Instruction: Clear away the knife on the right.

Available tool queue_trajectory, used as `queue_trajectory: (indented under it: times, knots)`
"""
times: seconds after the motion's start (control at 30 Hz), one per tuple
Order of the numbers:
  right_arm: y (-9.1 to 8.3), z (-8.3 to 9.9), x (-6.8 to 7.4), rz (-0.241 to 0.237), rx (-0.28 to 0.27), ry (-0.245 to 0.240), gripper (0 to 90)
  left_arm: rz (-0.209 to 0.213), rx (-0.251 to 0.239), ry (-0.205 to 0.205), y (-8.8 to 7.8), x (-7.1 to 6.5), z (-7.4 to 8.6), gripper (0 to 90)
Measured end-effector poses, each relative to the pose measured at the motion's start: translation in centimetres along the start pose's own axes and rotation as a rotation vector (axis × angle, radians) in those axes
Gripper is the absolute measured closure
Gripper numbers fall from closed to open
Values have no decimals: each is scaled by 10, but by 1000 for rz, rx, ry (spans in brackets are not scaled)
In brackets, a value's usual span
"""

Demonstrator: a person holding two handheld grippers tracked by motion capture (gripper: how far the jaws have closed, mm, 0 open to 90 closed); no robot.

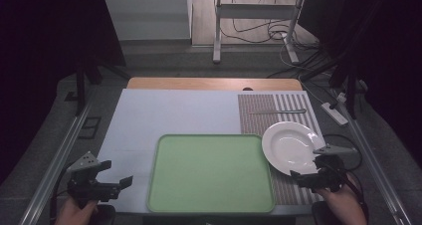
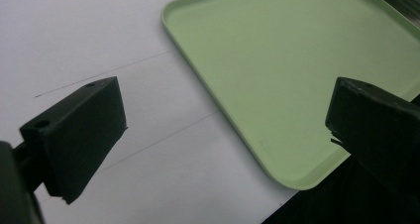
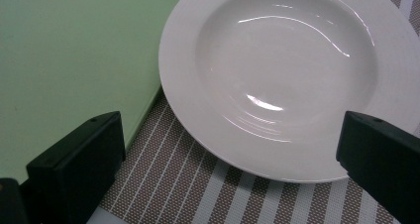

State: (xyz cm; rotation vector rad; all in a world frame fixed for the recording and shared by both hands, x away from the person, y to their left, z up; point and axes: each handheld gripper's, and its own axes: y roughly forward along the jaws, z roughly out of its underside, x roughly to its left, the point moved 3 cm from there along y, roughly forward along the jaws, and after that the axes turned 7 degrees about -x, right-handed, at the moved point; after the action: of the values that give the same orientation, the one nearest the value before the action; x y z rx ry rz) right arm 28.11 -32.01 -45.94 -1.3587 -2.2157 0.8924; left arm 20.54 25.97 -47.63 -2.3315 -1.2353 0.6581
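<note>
Surveying stock, we found both tongs, left [image 1: 115,173] and right [image 1: 304,174], gaping wide; white plate [image 1: 290,146] outside the bare green tray [image 1: 210,172].

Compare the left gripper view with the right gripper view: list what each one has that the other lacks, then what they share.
Left gripper view alone: the white table cover with thin dark lines across it, and the near corner of the green tray. Its own left gripper has jaws wide apart with nothing between them.

Right gripper view alone: the white plate, empty, resting on the striped placemat and overlapping the tray's edge. The right gripper is open too.

Shared: the green tray, bare in both, and a pair of open black jaws.
</note>
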Motion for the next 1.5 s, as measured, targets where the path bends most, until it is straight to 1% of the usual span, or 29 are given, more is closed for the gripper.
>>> queue_trajectory:
  times: [0.23, 0.4, 0.47, 0.67, 0.83, 1.2, 1.3, 1.5]
  knots:
    - [-1, -1, 0, -8, -6, 2, 0, -4, 2, 6, 0, -1, 0, 20]
    - [-1, -3, -1, -24, -17, 27, 0, -6, 2, 8, 0, -1, 0, 19]
    - [0, -4, 0, -28, -19, 27, 0, -6, 2, 8, 0, -1, 0, 19]
    - [2, -7, 2, -35, -25, 8, 0, -6, 3, 9, 0, -1, 0, 20]
    - [3, -9, 3, -42, -35, 5, 0, -7, 3, 10, 0, -1, 0, 19]
    - [11, -14, 5, -57, -54, -18, 0, -6, 5, 9, 0, -1, 0, 19]
    - [14, -16, 5, -54, -56, -22, 0, -5, 6, 8, 0, -1, 0, 19]
    - [21, -21, 0, -72, -59, -27, 0, -5, 8, 4, 1, 0, 0, 19]
